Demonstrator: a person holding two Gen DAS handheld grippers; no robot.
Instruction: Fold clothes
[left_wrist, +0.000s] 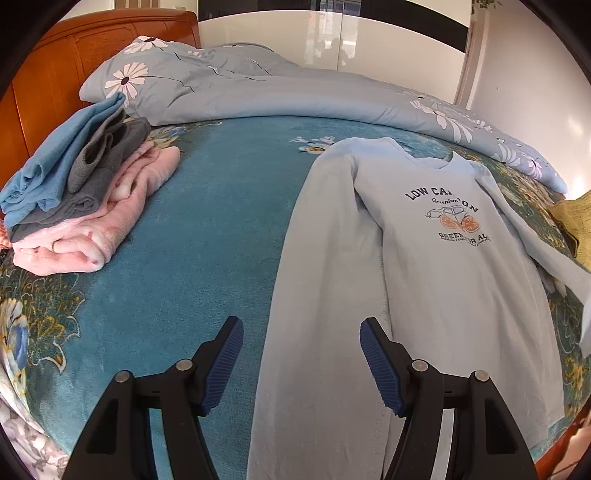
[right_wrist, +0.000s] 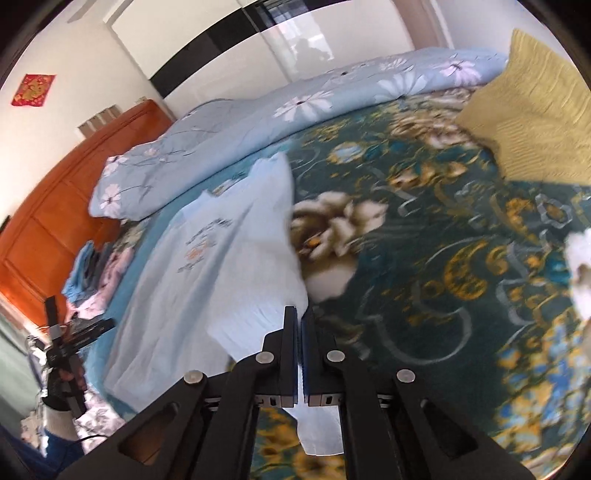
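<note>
A pale blue long-sleeved shirt (left_wrist: 443, 266) with a printed chest design lies face up on the bed. Its near sleeve (left_wrist: 314, 295) runs down between the fingers of my left gripper (left_wrist: 301, 325), which stands open just above it, pads clear of the cloth. In the right wrist view my right gripper (right_wrist: 299, 314) is shut on the shirt's other sleeve (right_wrist: 266, 258), which is lifted off the bed and drapes from the jaws toward the shirt (right_wrist: 177, 280) body. That view is blurred by motion. The left gripper (right_wrist: 70, 347), held by a gloved hand, shows at the far left.
A stack of folded clothes (left_wrist: 85, 199), blue, grey and pink, sits at the left near the wooden headboard (left_wrist: 44, 74). A floral duvet (left_wrist: 258, 92) is bunched along the far side. A yellow garment (right_wrist: 524, 110) lies at the right. The teal floral bedspread (left_wrist: 207, 221) covers the bed.
</note>
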